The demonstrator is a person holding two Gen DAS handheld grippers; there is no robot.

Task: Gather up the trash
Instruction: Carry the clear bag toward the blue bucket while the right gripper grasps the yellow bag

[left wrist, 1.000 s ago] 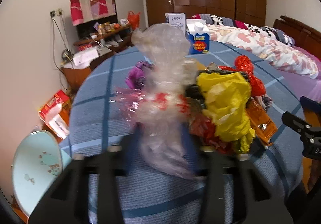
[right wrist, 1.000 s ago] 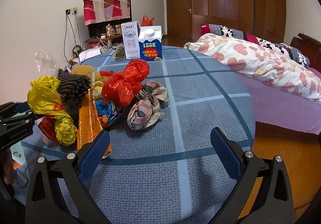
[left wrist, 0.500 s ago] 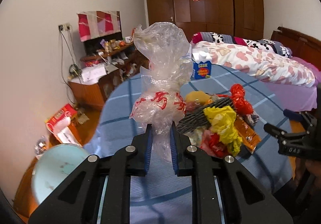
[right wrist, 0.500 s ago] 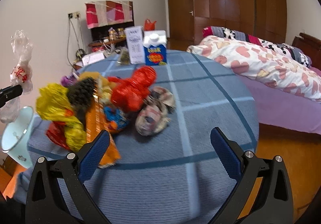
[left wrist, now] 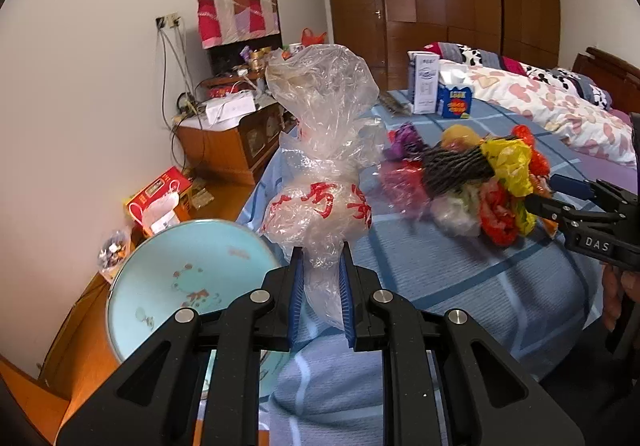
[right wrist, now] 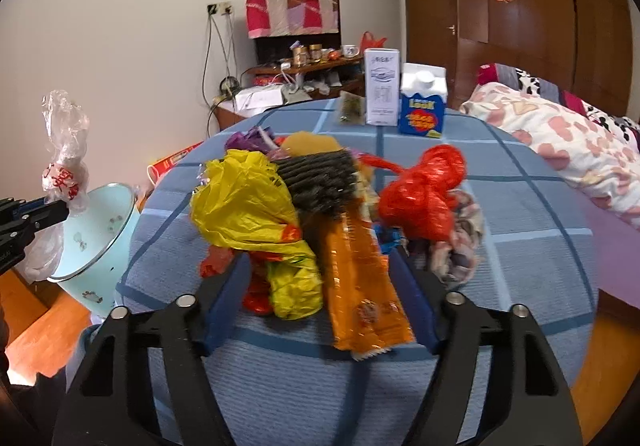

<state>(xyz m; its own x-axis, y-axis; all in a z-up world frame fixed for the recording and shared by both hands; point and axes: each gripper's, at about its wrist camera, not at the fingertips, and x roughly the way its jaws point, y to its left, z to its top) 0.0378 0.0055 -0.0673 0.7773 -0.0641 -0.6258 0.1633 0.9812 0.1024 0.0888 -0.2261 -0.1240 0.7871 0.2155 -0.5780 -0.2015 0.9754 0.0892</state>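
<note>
Left tool [left wrist: 320,296] grips clear bag [left wrist: 320,174] above bin [left wrist: 132,278] — right tool [right wrist: 320,296] spread.

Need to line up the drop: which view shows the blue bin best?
Left wrist: the light blue bin shows its open mouth and inside, just left of the held clear bag. Right wrist shows only its outer wall at the left edge.

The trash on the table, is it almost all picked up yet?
Not yet. Nothing shows inside the light blue bin so far. In hand: the left gripper is shut on a clear plastic bag, held up beside the bin. The right gripper is open around the orange wrapper. Left on the table: the yellow bag, red bag and the rest of the pile.
</note>
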